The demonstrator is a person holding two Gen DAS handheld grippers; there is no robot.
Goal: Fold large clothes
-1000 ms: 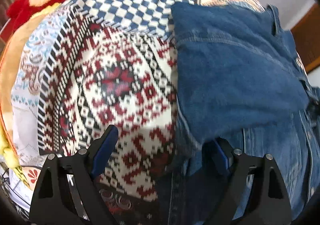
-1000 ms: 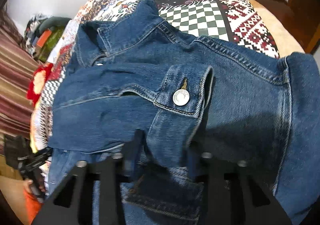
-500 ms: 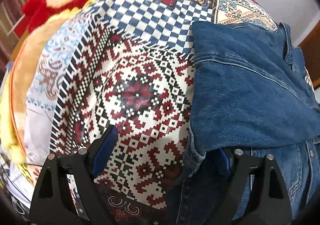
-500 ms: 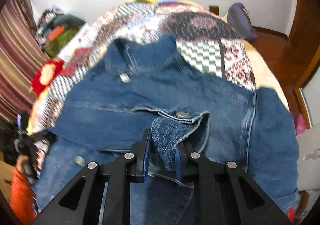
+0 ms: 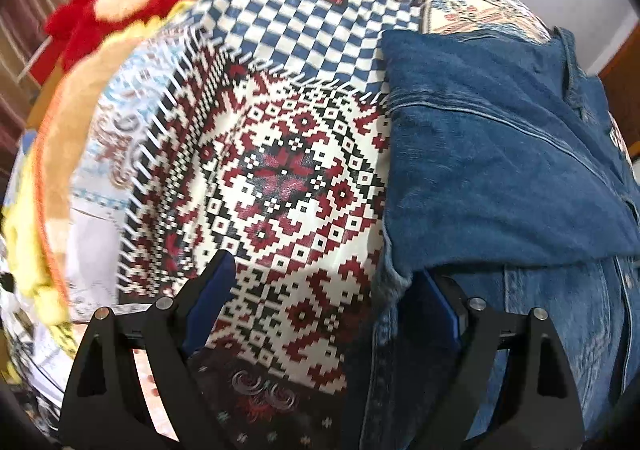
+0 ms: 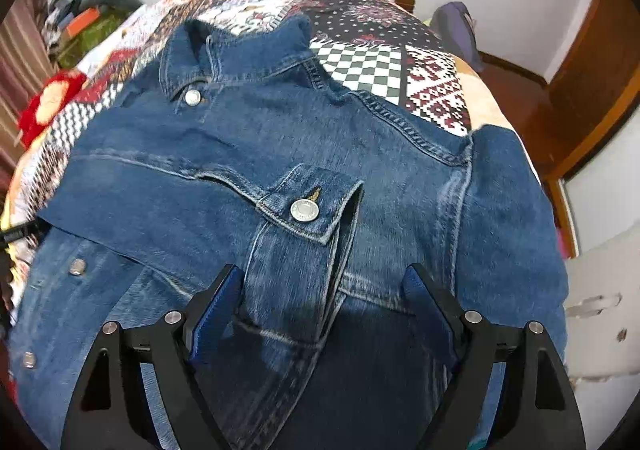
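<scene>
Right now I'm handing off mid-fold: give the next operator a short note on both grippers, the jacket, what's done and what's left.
Left gripper: open, holding nothing, over the patterned bedspread at the jacket's folded edge.
Right gripper: jaws opening; the sleeve cuff lies between them, not pinched.
Denim jacket: front up on the bed, collar at the far end.
Done: one sleeve is folded across the chest.
Left: the other sleeve looks unfolded, spread at the right side; fold it in, then probably fold the body in half.
</scene>
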